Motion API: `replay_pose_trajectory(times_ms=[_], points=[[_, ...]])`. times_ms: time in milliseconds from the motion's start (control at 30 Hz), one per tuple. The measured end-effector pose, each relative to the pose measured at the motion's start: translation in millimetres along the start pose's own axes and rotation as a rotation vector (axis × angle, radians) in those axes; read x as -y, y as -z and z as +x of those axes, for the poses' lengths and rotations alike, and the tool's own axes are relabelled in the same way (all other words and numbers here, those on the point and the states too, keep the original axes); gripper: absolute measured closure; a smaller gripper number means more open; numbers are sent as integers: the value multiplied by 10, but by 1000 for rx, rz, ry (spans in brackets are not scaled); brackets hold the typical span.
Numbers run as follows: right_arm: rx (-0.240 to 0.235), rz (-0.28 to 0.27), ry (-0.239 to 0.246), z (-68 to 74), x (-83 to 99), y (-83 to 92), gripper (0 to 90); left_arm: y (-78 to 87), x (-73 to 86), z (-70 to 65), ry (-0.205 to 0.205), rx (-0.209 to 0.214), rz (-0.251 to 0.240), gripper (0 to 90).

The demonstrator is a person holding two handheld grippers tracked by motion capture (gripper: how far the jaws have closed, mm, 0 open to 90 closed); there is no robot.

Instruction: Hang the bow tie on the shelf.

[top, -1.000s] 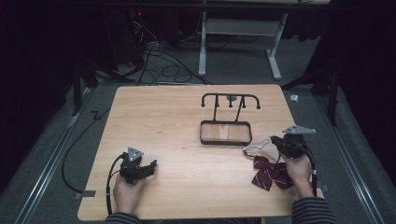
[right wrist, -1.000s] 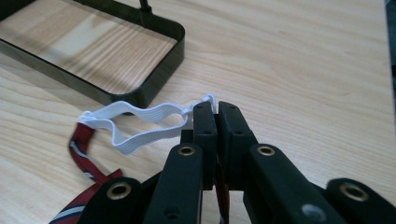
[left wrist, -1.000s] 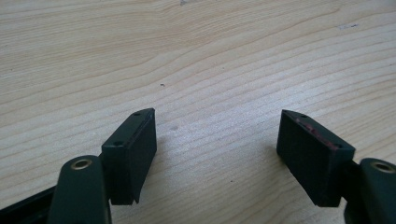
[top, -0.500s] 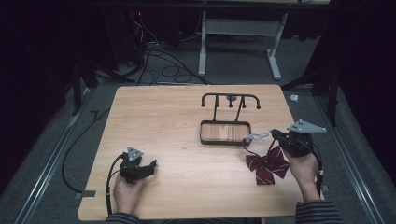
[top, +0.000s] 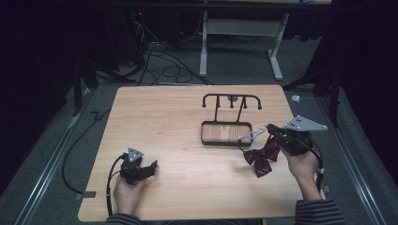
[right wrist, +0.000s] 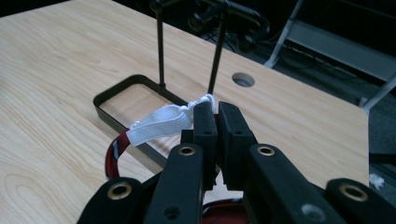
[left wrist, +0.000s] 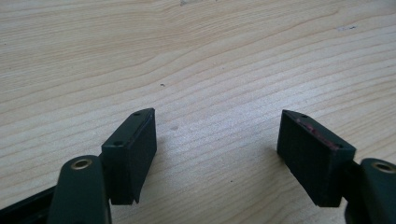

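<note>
Holding a bow tie beside the tray

The right gripper (top: 268, 127) has its jaws closed tight on the white elastic strap (right wrist: 159, 122) of a dark red bow tie (top: 262, 154). The bow tie hangs below the jaws, above the wooden table (top: 178, 122), just beside the right end of the black tray (top: 226, 133). This tray is the flat base of a small black stand (top: 232, 101) with hooks on its top bar. Inside the tray I see only its pale wooden bottom; the strap passes over its near rim in the right gripper view, and I cannot tell if it touches. The left gripper (top: 151, 167) rests on the table near the front left corner, well apart from the tray. Its jaws are wide with nothing between them.
</note>
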State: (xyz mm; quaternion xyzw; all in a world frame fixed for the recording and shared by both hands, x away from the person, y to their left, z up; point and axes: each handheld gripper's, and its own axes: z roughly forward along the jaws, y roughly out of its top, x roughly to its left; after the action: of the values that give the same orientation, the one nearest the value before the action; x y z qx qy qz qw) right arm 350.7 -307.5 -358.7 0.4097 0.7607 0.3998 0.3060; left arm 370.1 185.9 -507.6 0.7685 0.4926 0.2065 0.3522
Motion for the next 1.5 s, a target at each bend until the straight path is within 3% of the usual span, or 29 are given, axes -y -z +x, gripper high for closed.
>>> replay_pose_trajectory(times_ms=[400, 800, 1500], points=[[-34, -36, 59, 174, -217, 3, 885, 0, 0, 1, 1, 1, 0, 290], [-65, -60, 84, 294, -398, -97, 885, 2, -1, 3, 2, 3, 1, 289], [-84, -70, 90, 360, -600, -256, 885, 2, -1, 3, 2, 3, 1, 289]])
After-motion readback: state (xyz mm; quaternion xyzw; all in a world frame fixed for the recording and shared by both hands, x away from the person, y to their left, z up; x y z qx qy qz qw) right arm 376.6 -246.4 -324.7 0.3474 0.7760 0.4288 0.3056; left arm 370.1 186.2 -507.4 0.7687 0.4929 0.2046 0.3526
